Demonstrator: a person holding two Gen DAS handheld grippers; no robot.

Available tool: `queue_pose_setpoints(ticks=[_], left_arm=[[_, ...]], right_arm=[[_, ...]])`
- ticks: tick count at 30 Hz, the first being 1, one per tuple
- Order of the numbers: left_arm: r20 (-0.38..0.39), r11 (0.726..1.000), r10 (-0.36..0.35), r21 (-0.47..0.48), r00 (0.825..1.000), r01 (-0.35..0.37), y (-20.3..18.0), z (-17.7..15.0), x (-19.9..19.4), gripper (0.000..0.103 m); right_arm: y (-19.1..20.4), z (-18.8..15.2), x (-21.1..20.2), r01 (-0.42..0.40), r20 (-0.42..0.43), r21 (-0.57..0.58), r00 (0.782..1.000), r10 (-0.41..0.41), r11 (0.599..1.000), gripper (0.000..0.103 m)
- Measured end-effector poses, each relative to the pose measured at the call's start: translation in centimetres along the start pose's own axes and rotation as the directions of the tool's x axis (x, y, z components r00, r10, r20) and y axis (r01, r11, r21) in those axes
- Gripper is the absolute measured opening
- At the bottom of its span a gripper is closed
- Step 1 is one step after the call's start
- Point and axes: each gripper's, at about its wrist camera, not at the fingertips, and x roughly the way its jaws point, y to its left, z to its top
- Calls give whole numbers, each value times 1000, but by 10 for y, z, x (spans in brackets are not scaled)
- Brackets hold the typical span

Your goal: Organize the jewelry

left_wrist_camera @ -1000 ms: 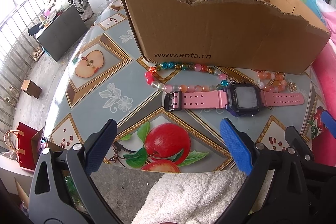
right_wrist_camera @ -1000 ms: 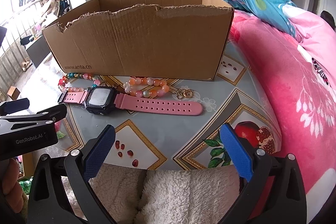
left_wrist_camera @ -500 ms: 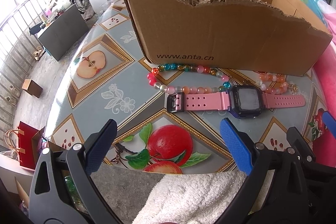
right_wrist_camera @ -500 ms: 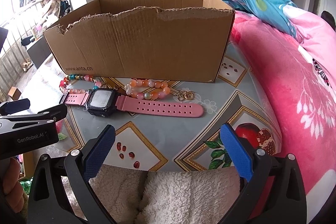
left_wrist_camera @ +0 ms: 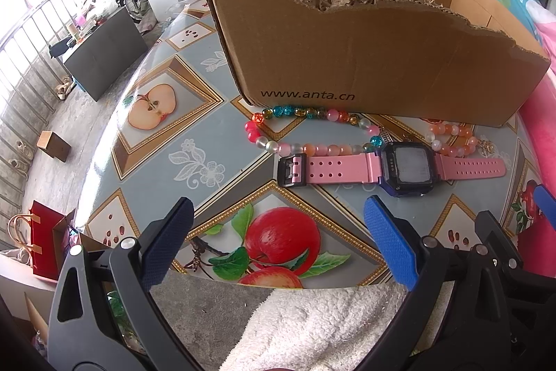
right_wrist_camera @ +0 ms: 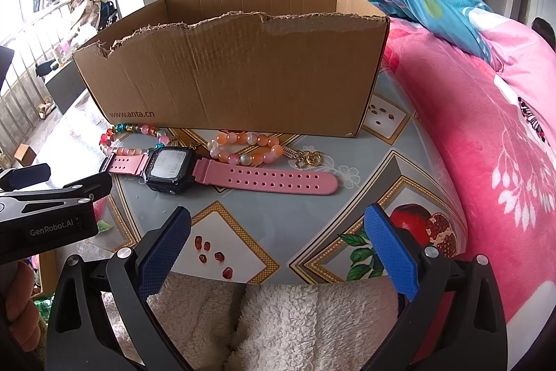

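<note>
We log: pink watch (left_wrist_camera: 392, 167) flat on the table (left_wrist_camera: 194, 127), ahead of both grippers, before the cardboard box (left_wrist_camera: 365, 58); beaded bracelets (left_wrist_camera: 305, 131) between. Left gripper (left_wrist_camera: 278, 242) and right gripper (right_wrist_camera: 278, 242) spread, holding nothing.

Pink blanket (right_wrist_camera: 486, 134) beside fruit-patterned table (left_wrist_camera: 194, 134); red bag (left_wrist_camera: 43, 239) below.

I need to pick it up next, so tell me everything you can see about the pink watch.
The pink watch lies flat and unbuckled on the fruit-print tablecloth, in front of the cardboard box. It has a dark square case with a grey blank screen, a rubbery-looking pink strap with holes, and a black buckle at one end. Both beaded bracelets lie right behind it, possibly touching. No tongs touch it.
</note>
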Motion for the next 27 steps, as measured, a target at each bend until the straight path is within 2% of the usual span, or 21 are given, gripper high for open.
queue_pose_setpoints(ticks=[27], left_arm=[[4,1000,6,3,1000,-6,6,1,1,95]], right_arm=[[0,0,0,-4,-3,1,1000,4,1000,97]])
